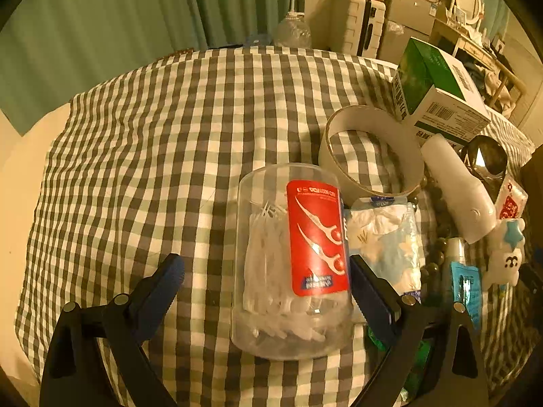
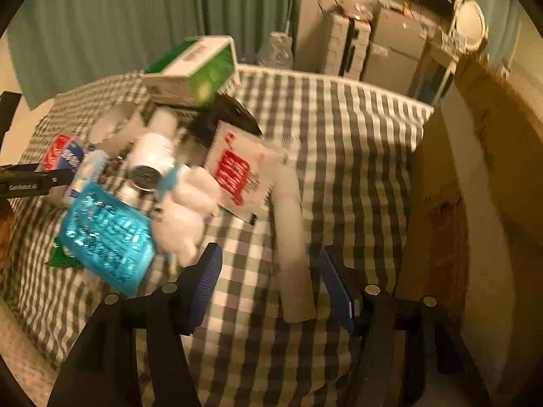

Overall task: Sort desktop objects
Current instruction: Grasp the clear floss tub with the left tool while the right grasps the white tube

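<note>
In the left wrist view a clear jar of floss picks with a red label [image 1: 292,261] lies on the checked cloth [image 1: 169,135]. My left gripper [image 1: 266,278] is open around the jar; the right finger touches its side, the left finger stands apart. In the right wrist view my right gripper [image 2: 269,271] is open and empty, with a pale flat strip [image 2: 293,254] lying on the cloth between its fingers. A pile of objects lies left of it: a blue packet [image 2: 108,237], a white plush toy [image 2: 190,213], a red-printed sachet [image 2: 237,173].
Right of the jar lie a white tape ring [image 1: 373,149], a tissue pack [image 1: 387,240], a white bottle [image 1: 458,186], sunglasses [image 1: 485,159] and a green-white box [image 1: 437,91]. A brown cardboard wall [image 2: 475,186] stands at the cloth's right edge. A suitcase [image 1: 359,23] stands beyond.
</note>
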{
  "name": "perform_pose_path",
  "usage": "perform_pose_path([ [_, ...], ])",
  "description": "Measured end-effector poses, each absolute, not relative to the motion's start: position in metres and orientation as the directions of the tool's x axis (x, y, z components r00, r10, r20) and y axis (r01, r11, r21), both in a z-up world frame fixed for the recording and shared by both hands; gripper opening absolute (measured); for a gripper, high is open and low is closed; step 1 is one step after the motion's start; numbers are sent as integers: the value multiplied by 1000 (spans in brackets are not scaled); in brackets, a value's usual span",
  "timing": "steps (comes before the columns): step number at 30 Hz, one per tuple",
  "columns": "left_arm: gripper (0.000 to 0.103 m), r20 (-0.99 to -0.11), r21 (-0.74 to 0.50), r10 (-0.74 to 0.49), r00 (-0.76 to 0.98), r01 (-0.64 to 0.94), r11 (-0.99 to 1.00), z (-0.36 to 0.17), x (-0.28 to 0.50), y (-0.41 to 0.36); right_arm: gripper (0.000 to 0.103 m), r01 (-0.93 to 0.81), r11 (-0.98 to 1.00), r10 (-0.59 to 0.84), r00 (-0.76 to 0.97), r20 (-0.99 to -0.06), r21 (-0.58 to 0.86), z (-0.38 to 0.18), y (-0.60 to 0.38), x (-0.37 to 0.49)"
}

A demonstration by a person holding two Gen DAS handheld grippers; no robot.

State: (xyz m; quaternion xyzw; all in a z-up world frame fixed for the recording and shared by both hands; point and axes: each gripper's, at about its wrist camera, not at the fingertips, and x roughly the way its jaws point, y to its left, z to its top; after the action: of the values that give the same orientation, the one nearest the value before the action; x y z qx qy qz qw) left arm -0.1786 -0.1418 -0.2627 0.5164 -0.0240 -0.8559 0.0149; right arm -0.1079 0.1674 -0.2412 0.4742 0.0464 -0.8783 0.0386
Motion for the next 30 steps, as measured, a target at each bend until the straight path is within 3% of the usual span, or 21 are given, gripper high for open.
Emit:
perform_pose_path([
  [3,92,-887,31,-32,-460,9,-999,-266,-182,-144,60,108,-992,-2,-533,-846,-66,-249,167,-112],
  [5,82,-892,9,-12,-452,10,-1000,-268,-183,-145,60,104,-993,-6,-515,-857,-55,-255,170,-116],
  [6,69,-895,-6,3,-446,5,-1000,-268,-184,-145,60,101,-994,-10,-507,-862,-48,-257,169,-118],
  [7,63,-900,-12,11,-436,-1,-1000,-272,-184,-144,60,100,-994,-19,-499,-867,-36,-260,171,-119],
  [10,63,-897,22,-11,-442,-20,-1000,-275,-185,-137,57,102,-995,-33,-498,-866,-21,-261,172,-119],
  [13,63,-896,16,-6,-444,-20,-1000,-273,-185,-130,29,111,-994,-55,-507,-860,-2,-258,172,-117],
  [15,63,-891,17,-12,-455,-7,-1000,-268,-184,-130,18,111,-994,-49,-515,-856,-10,-256,172,-115],
  [30,63,-766,-34,5,-643,32,-999,-177,-161,-134,12,165,-984,-160,-636,-755,70,-203,166,-88],
])
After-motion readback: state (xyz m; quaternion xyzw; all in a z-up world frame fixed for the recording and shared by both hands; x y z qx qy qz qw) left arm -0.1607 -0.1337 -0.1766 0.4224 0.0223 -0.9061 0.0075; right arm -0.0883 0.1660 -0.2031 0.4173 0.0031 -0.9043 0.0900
